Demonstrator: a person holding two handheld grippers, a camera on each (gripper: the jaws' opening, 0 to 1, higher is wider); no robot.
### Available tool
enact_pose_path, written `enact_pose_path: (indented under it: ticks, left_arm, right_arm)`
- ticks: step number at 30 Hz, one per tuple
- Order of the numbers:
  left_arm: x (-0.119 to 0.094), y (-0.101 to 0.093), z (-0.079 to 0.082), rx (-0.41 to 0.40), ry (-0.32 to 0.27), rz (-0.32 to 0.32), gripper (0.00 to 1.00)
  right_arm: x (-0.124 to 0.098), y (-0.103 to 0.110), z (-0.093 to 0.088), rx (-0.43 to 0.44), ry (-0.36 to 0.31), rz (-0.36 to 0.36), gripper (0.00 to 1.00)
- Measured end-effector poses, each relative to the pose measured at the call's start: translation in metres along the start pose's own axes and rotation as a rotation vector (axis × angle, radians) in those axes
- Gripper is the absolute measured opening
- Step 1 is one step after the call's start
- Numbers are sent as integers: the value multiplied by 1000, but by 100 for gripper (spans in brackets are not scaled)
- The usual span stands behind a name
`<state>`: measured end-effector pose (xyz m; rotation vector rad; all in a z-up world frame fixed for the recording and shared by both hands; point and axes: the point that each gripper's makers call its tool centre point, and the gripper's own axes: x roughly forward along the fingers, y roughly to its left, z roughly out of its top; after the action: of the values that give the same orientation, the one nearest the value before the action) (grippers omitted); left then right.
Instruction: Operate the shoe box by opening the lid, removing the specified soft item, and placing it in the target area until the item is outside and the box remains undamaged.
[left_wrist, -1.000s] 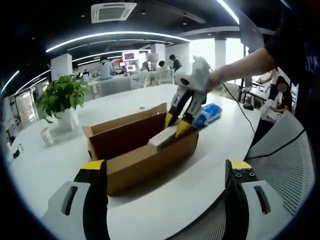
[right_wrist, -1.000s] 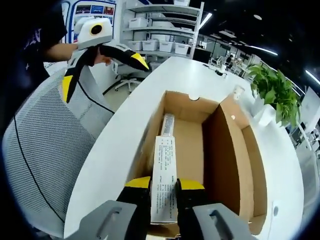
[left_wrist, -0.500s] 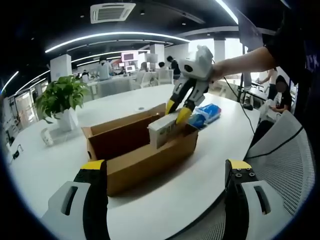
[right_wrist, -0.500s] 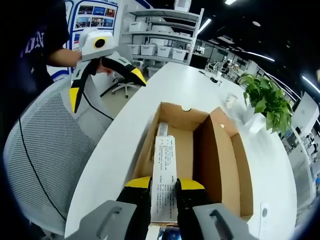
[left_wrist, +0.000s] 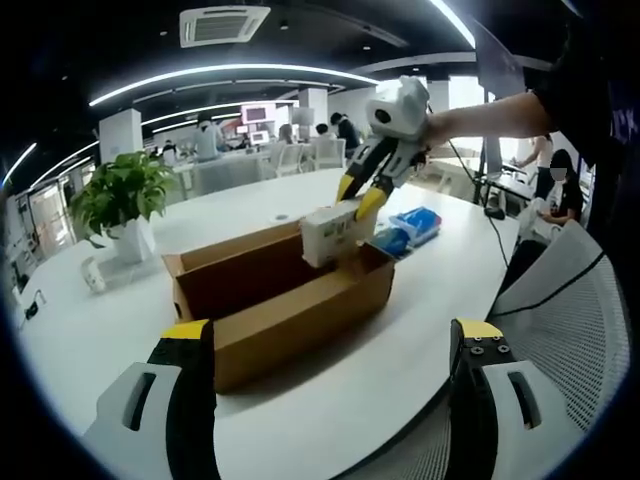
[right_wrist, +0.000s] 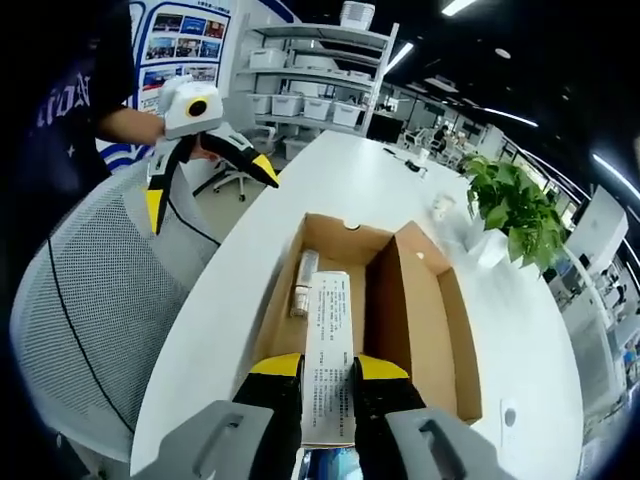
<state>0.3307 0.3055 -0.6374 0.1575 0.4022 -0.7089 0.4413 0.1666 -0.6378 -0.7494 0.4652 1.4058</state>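
The brown cardboard shoe box (left_wrist: 290, 300) lies open on the white table, its lid flap standing up along the far side. My right gripper (left_wrist: 357, 197) hangs above it, shut on a white soft pack (left_wrist: 330, 232) that is clear of the box rim. In the right gripper view the right gripper (right_wrist: 329, 362) clamps that printed white pack (right_wrist: 328, 320) over the open box (right_wrist: 420, 320). A small tube-like item (right_wrist: 298, 285) lies inside the box. My left gripper (left_wrist: 335, 330) stands open near the table's edge, seen as the left gripper (right_wrist: 207, 189) beside the chair.
A blue packet (left_wrist: 410, 226) lies on the table past the box. A potted plant (left_wrist: 120, 195) and a small white cup (left_wrist: 95, 272) stand at the far end. A grey mesh chair (right_wrist: 90, 330) borders the table edge. People sit in the background.
My right gripper has lifted the white pack from inside the box to above its rim. The left gripper has stayed open and still.
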Motion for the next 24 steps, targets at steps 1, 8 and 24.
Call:
enact_pose_path:
  ticks: [1, 8, 24]
  left_arm:
    - [0, 0, 0, 0, 1, -1, 97]
    - [1, -1, 0, -2, 5, -4, 97]
    - [2, -3, 0, -11, 10, -3, 96]
  right_arm:
    - [-2, -1, -1, 1, 0, -4, 14]
    - [-19, -9, -9, 12, 1, -31, 14]
    - [-56, -27, -33, 44, 25, -103, 14]
